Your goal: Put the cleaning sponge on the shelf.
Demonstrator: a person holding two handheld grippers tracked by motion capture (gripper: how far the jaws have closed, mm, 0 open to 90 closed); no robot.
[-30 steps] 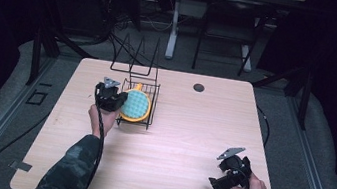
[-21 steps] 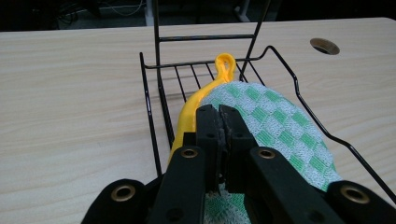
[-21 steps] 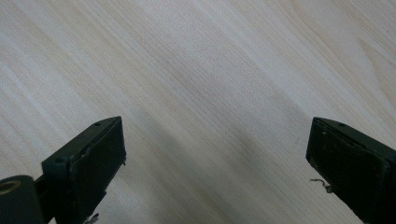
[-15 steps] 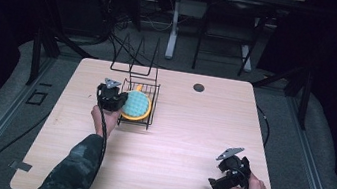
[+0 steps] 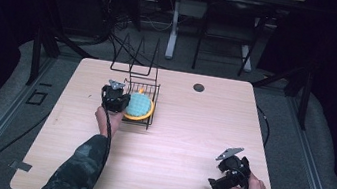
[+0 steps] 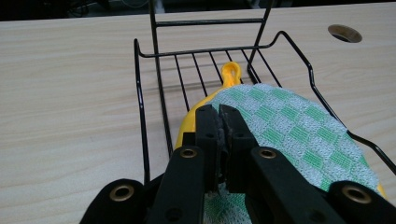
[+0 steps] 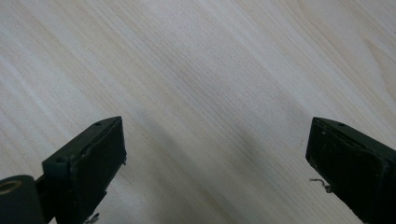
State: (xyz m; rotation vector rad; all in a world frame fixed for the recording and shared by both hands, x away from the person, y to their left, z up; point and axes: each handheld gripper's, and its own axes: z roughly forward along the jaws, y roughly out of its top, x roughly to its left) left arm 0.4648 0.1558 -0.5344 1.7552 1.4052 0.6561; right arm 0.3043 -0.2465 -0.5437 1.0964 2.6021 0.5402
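The left gripper (image 6: 218, 122) has its jaws clamped on the green checked cloth (image 6: 299, 128) over the yellow dish (image 5: 144, 114) in the wire rack (image 6: 142, 116), lifting not yet done, while the right gripper (image 7: 217, 163), jaws wide, idles over bare surface (image 7: 196, 70) at lower right

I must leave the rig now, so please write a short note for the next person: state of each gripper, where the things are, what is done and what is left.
Left gripper: shut on the cloth, at its edge, over the rack.
Right gripper: open, holding nothing, over bare table at the near right.
Things: the green checked cloth lies on the yellow plate, which sits in the wire rack near the table's far left.
Done: the cloth is gripped.
Left: probably to move the cloth off or along the plate; I cannot tell which.
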